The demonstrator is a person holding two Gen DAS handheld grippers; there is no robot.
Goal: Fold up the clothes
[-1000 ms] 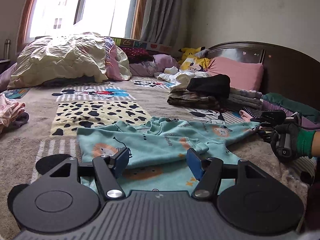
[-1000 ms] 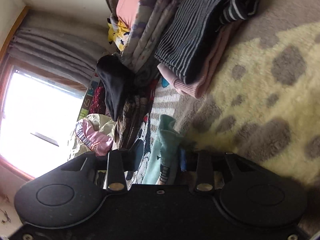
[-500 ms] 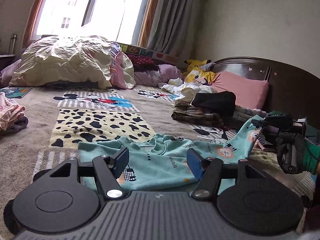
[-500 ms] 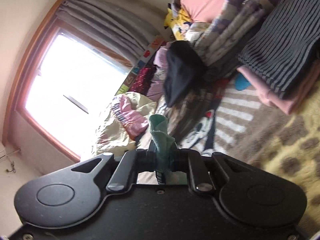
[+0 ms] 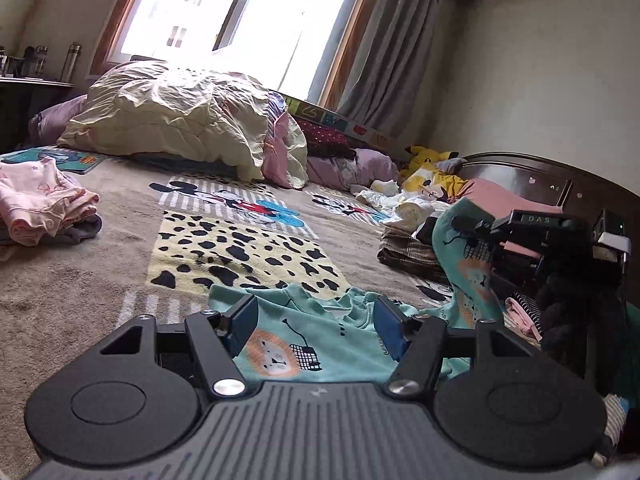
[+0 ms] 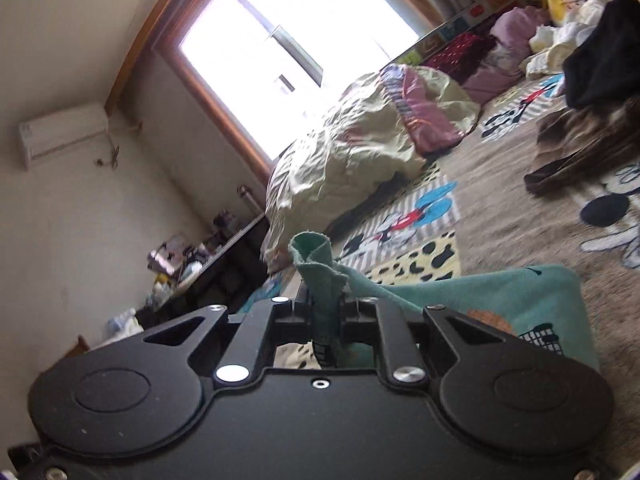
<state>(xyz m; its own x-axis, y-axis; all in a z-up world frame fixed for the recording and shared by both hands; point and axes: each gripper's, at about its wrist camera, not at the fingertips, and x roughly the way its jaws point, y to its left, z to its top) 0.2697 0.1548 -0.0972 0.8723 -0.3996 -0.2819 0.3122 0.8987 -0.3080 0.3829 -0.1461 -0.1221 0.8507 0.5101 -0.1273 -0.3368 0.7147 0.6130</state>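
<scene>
The right gripper [image 6: 328,312] has its two fingers pinched tight on a bunched end of a teal child's garment [image 5: 304,340], and a tuft of the cloth [image 6: 316,256] pokes up past the fingertips. From that pinch the fabric falls away to the right gripper's right and down onto the patterned bed blanket [image 5: 240,248]. The left gripper [image 5: 316,326] hovers low over the garment's body with its blue pads [image 5: 244,320] spread wide, gripping nothing. The garment lies directly under and ahead of those spread fingers, its long axis running across them, left to right. Its right end rises steeply to the right gripper, which a dark gloved hand [image 5: 572,312] holds. The left gripper is nearer the flat part. Folded clothes [image 5: 412,252] sit beyond.
</scene>
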